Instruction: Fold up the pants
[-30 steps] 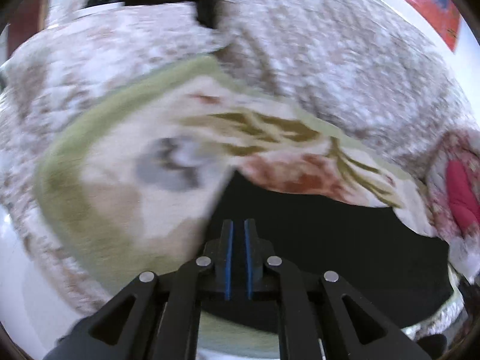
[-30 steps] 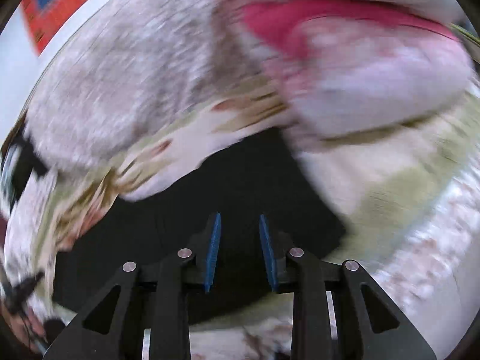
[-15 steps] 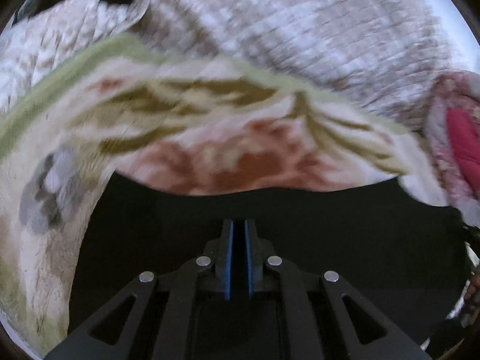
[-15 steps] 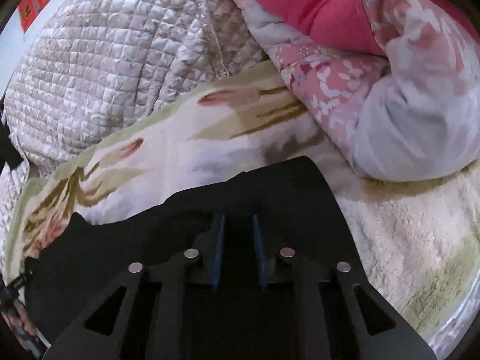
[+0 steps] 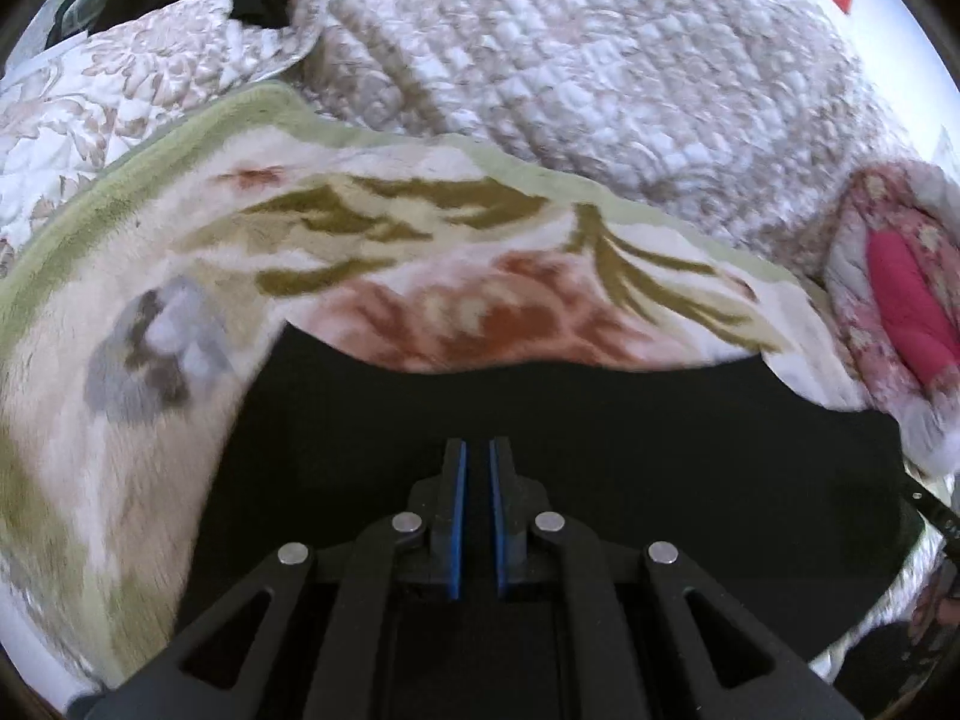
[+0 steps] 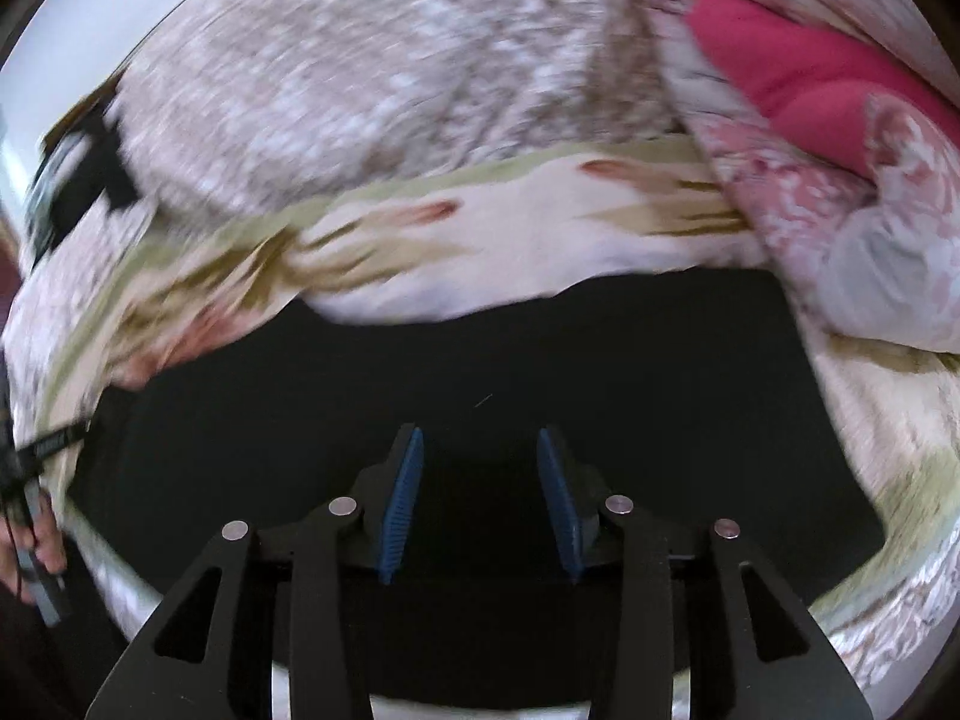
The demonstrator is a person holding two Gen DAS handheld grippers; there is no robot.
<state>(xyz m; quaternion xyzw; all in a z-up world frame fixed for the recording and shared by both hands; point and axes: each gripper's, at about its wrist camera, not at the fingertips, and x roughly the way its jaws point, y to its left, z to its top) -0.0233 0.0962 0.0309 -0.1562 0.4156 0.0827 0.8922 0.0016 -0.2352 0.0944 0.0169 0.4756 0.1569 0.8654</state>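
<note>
Left wrist view: my left gripper [image 5: 475,513] nearly together; whether on black pants [image 5: 600,420], cannot tell.
Right gripper [image 6: 478,501]: opening, nothing between, over pants.
Long axis: across the blanket's [image 5: 420,252] near edge.

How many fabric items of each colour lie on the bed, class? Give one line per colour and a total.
Black pants: 1
Cream floral blanket with green border: 1
Beige quilted cover: 1
Pink floral quilt with magenta lining: 1
Total: 4

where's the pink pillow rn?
The pink pillow sits at the right edge in the left wrist view, upper right in the right wrist view, beside the quilted bedspread.
</note>
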